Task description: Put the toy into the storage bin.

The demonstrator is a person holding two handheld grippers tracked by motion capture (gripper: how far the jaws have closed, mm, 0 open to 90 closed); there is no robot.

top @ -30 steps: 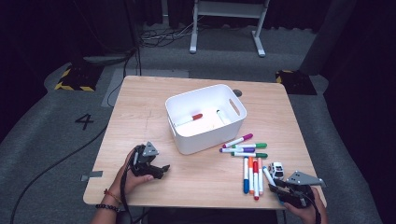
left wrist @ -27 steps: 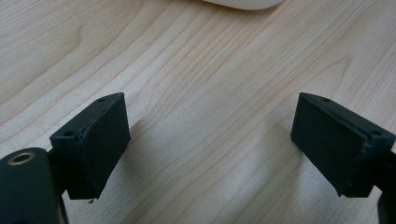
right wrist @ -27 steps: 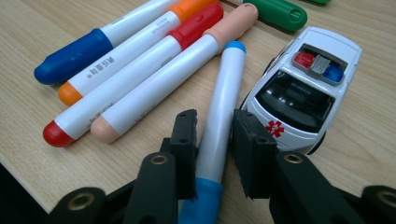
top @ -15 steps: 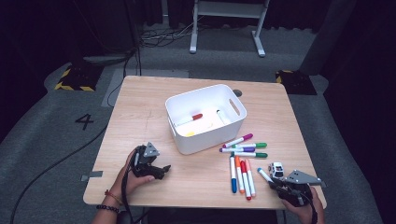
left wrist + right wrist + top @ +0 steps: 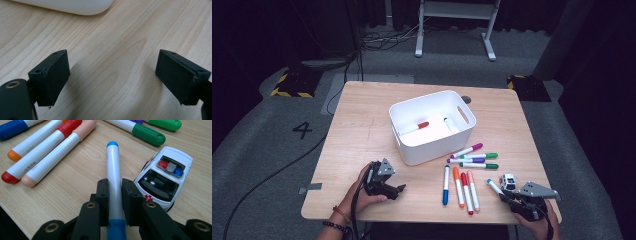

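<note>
Light-blue-capped white marker (image 5: 114, 178) clamped in right gripper (image 5: 115, 187) near table's (image 5: 362, 135) front right edge, toy police car (image 5: 163, 176) just beside it, bare wood between it and white plastic bin (image 5: 432, 131); left gripper (image 5: 111, 72) spread wide, empty, front left.

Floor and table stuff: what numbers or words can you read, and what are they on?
"4": on the grey floor, left of the table.
Small grey print on the orange marker: too blurred to read.
Red mark on the toy police car: a sign, not letters.
</note>
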